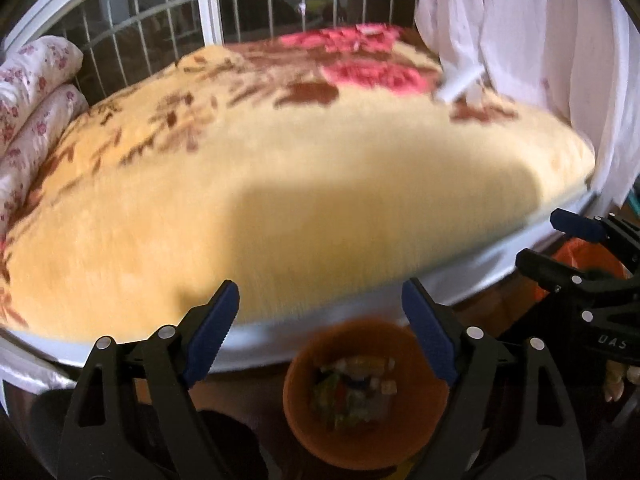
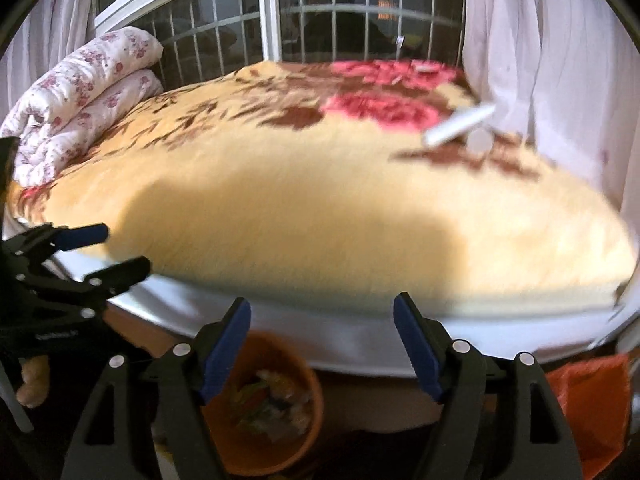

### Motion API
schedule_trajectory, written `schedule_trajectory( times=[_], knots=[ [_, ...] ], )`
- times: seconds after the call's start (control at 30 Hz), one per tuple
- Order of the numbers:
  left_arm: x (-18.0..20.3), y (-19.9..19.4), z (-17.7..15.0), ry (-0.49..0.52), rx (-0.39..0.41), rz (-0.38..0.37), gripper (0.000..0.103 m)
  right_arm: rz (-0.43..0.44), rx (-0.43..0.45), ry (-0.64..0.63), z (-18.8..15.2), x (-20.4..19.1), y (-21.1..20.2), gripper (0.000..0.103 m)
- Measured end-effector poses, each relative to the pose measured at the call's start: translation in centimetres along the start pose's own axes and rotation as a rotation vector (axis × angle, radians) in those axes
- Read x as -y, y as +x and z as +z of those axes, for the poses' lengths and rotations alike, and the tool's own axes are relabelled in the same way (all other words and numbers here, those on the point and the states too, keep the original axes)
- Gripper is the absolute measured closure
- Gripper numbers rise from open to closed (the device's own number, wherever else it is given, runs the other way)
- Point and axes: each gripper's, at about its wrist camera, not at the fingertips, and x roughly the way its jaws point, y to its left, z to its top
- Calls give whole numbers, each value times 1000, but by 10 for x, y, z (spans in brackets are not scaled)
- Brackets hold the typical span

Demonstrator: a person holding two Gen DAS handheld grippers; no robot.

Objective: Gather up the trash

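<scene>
Trash, a white stick-like scrap (image 2: pixel 460 126), is lying far ahead-right of my right claw (image 2: pixel 322 344), slanting up-right; both claws, left claw (image 1: pixel 320 330) too, are gaping empty.

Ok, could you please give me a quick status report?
Both grippers, left gripper and right gripper, open, empty. Orange bin holds trash. White tube on bed.

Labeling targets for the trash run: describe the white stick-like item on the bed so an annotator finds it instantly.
Start at the bed's yellow floral blanket and go to its far right side, by the white curtain. Just past the pink flower print lies a white tube-shaped item, slanted; blur hides what it is. It is the only long plain white piece there, with a smaller pale round bit beside it.
</scene>
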Motion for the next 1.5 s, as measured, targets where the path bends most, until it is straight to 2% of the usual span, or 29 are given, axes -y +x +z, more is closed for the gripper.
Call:
schedule_trajectory(
  times=[0.13, 0.23, 0.33, 0.43, 0.53, 0.67, 0.8, 1.1, 1.17, 1.2, 1.23, 1.33, 1.5],
  knots=[
    [-1, 3, 29, -4, 38, 12, 18, -55, 38, -22, 36, 17, 5, 30],
    [-1, 12, 53, 5, 62, 29, 17, -72, 70, 17, 71, 50, 13, 30],
    [-2, 24, 69, 9, 72, 37, 16, -99, 65, 90, 103, 90, 28, 29],
    [-2, 37, 79, 9, 69, 41, 16, -85, 22, 198, 128, 129, 50, 29],
    [-4, 51, 82, -1, 55, 36, 16, -6, -29, 344, 147, 161, 79, 29],
    [-9, 67, 82, -17, 28, 29, 16, 71, -88, 478, 159, 175, 119, 30],
    [-16, 74, 81, -37, 17, 21, 16, 130, -118, 618, 161, 182, 154, 38],
    [-24, 83, 83, -56, 11, 14, 16, 86, -104, 690, 173, 194, 184, 39],
    [-22, 85, 84, -55, 12, 18, 15, 75, -105, 692, 176, 196, 191, 53],
    [-23, 85, 84, -54, 11, 17, 14, 74, -111, 689, 176, 197, 194, 74],
    [-22, 86, 84, -53, 10, 22, 14, 74, -122, 680, 176, 197, 197, 78],
    [-21, 87, 85, -54, 9, 26, 13, 62, -77, 642, 176, 190, 188, 84],
    [-15, 88, 89, -45, -5, 19, 13, 96, 52, 499, 168, 161, 125, 84]
  ],
)
